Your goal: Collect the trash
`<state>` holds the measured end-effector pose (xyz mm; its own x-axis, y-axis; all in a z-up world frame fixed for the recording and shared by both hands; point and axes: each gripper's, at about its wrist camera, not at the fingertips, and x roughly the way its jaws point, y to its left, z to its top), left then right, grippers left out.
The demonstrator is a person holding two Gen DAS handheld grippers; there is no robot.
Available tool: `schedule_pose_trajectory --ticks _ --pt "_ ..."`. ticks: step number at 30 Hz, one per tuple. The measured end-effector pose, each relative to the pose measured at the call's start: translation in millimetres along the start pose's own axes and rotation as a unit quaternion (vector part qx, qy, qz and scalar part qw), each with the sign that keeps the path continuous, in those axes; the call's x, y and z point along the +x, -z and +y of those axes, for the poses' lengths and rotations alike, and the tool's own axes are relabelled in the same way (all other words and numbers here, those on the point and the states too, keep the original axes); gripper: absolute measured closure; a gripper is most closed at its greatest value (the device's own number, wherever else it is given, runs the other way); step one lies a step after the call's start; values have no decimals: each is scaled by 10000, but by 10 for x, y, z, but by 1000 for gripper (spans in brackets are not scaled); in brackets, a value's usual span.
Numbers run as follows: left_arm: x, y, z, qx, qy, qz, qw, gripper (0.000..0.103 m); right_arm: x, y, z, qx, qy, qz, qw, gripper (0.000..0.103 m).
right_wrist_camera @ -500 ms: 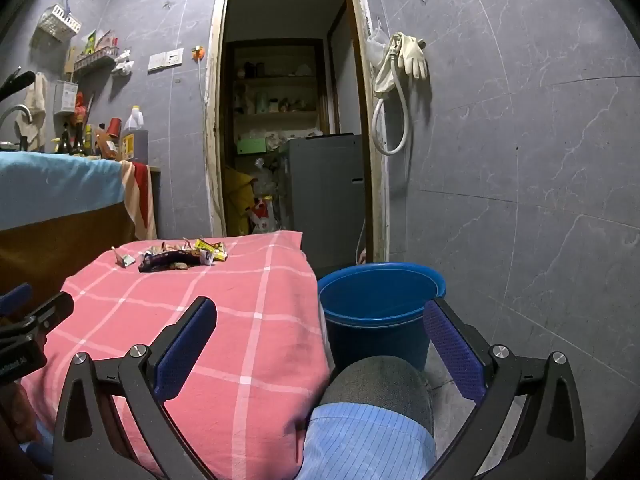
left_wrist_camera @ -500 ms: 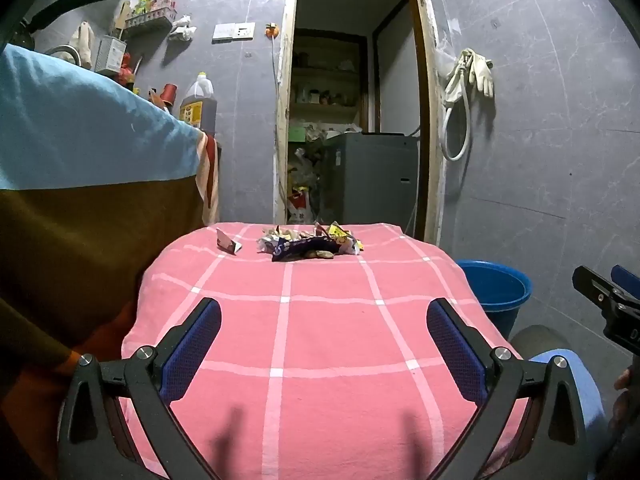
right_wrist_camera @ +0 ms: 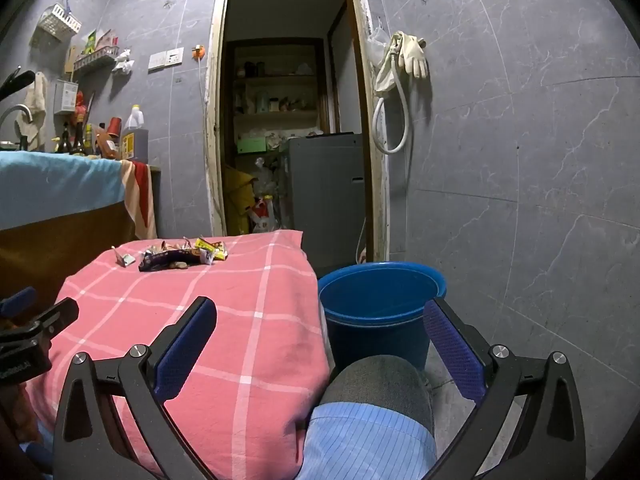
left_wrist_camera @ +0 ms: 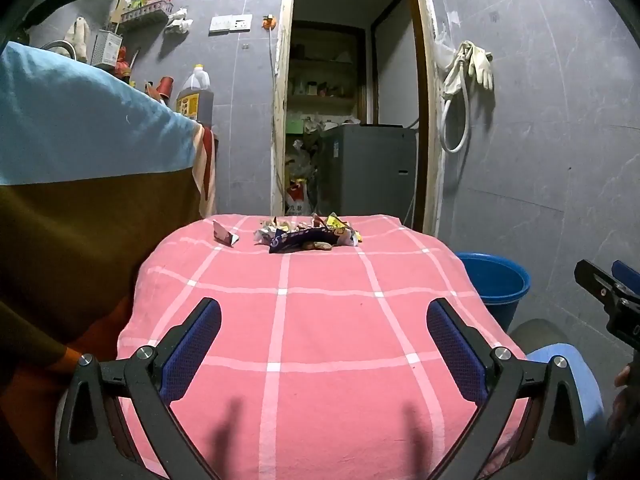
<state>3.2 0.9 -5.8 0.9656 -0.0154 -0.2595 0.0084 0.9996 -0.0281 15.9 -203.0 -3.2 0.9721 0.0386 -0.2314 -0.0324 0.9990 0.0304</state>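
A heap of crumpled snack wrappers [left_wrist_camera: 310, 234] [right_wrist_camera: 182, 256] lies at the far end of a table covered in pink checked cloth [left_wrist_camera: 320, 320] [right_wrist_camera: 192, 312]. One small folded wrapper [left_wrist_camera: 225, 236] [right_wrist_camera: 123, 259] sits apart, left of the heap. A blue bucket [right_wrist_camera: 380, 304] [left_wrist_camera: 494, 286] stands on the floor to the table's right. My left gripper [left_wrist_camera: 320, 336] hovers open over the near half of the cloth, nothing between its fingers. My right gripper [right_wrist_camera: 320, 340] is open near the table's right edge, in front of the bucket, empty too.
A counter draped in blue and brown cloth [left_wrist_camera: 80, 160] rises at the left, with bottles and racks behind. An open doorway [left_wrist_camera: 352, 120] leads to a cluttered storeroom with a grey appliance [right_wrist_camera: 326, 196]. The person's knee [right_wrist_camera: 380, 400] shows below the right gripper. Grey tiled wall at right.
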Motion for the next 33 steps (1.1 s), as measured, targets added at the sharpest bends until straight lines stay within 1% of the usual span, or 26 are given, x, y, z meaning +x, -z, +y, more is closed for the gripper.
schedule_pose_trajectory --ticks 20,33 --pt "33 -21 11 -2 0 40 10000 2 13 13 1 4 0 19 10000 0" --pt "62 20 15 -3 2 48 10000 2 20 18 1 10 1 31 10000 0"
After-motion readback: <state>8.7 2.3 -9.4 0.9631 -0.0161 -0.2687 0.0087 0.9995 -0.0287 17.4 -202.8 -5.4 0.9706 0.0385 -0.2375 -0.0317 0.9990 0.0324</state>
